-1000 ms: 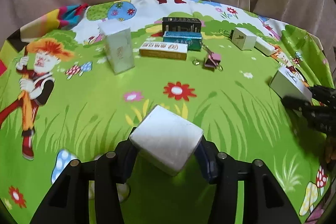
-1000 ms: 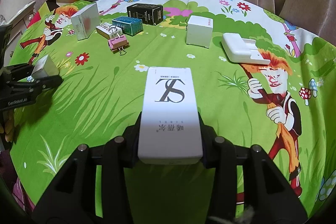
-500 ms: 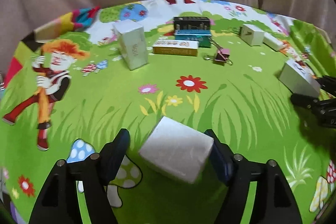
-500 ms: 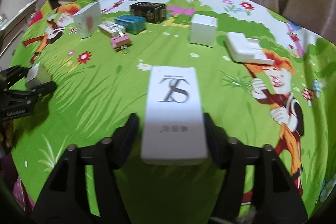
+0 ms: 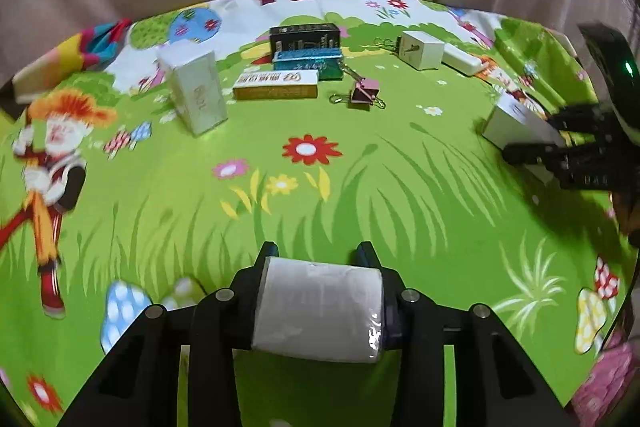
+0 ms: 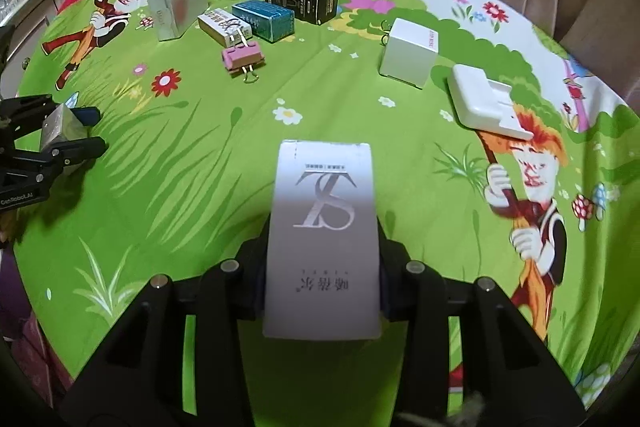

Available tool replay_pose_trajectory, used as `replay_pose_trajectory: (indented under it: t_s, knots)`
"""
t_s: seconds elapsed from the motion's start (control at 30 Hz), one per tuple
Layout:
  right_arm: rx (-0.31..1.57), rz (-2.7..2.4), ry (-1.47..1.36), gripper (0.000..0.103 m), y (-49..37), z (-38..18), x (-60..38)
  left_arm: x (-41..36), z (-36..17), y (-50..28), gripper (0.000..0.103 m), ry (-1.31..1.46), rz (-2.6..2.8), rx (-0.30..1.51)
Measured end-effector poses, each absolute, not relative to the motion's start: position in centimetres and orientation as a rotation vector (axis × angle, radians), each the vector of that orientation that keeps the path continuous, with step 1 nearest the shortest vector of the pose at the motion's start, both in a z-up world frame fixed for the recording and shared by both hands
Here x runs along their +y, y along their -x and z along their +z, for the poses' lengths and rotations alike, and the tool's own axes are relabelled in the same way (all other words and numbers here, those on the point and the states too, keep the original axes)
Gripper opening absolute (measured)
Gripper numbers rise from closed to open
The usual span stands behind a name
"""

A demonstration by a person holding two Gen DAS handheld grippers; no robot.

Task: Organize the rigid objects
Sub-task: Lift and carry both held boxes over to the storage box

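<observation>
l gripper (image 5: pixel 320 259) just closed on small box (image 5: pixel 318 311), r gripper (image 6: pixel 322 227) on white carton (image 6: pixel 324 239)

Green cartoon-print cloth (image 5: pixel 360 187) — pink binder clip (image 5: pixel 364 94).

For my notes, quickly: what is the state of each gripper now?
Left gripper: just closed on the small silver box.
Right gripper: just closed on the white box.

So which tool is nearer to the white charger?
Right. The right tool, shut on the long white box, has the white charger just ahead on its right. The left tool is across the cloth, far from it.
</observation>
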State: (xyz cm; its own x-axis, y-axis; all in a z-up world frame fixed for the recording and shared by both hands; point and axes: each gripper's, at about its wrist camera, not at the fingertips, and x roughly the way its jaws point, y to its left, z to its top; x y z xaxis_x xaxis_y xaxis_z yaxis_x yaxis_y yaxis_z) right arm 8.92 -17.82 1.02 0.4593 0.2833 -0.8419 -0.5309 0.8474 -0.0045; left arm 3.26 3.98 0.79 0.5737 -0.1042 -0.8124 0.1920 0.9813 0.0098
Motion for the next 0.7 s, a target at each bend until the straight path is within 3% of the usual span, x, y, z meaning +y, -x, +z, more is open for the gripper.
replay_pose_trajectory:
  t_s: [0.33, 0.7]
  knots:
    - [0.796, 0.346, 0.083, 0.045, -4.3, 3.4, -21.3, 0.8, 2.8, -2.1, 0.041, 0.083, 0.021, 0.864]
    - [0.308, 0.232, 0.045, 0.045, 3.1, 15.1, -23.1, -3.8, 14.8, 1.3, 0.041, 0.078, 0.028, 0.500]
